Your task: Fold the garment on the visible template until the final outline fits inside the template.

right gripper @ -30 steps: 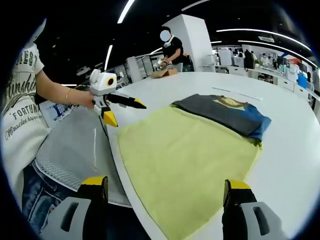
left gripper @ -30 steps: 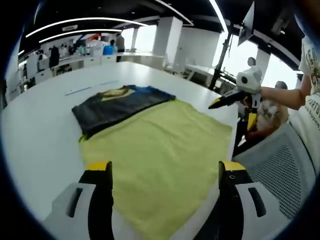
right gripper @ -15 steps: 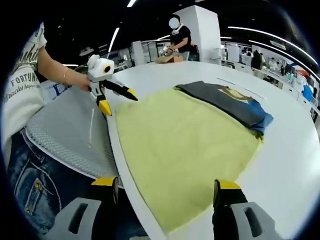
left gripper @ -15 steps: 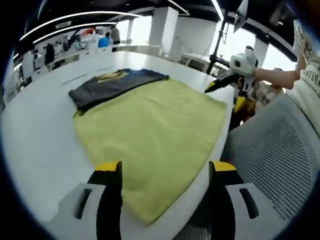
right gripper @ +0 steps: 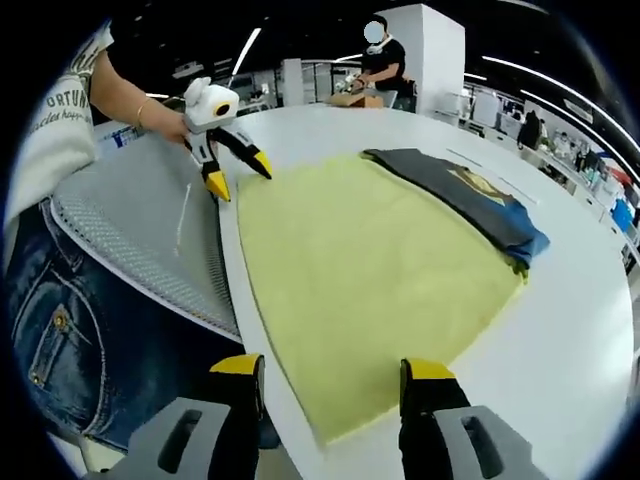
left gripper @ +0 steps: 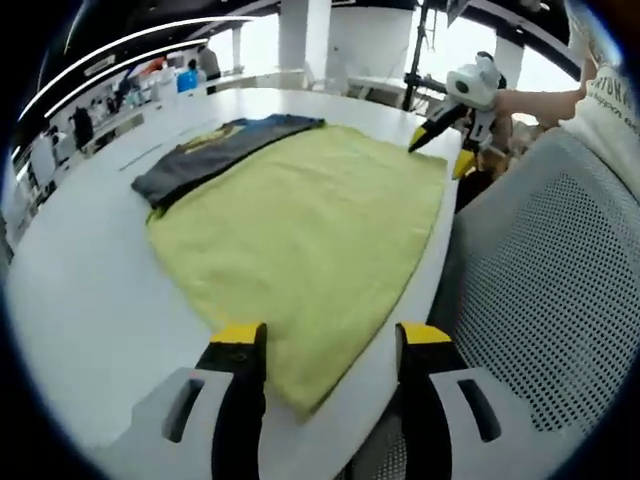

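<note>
White tabletop (left gripper: 80,290), round-edged, in an open office with ceiling light strips and desks behind. Dark garment (left gripper: 215,150) with blue end and yellow print, folded, lying at far-left edge of yellow-green template (left gripper: 300,230), overlapping it slightly. Plenty of bare tabletop left and beyond; grey mesh chair back (left gripper: 540,300) close along the right edge. Left gripper (left gripper: 325,345) spread open, holding nothing, jaws straddling the template's near corner. Right gripper (right gripper: 325,375) likewise released and empty, over the template's near corner (right gripper: 330,425); seen from the left gripper view hovering at the far corner (left gripper: 440,145).
</note>
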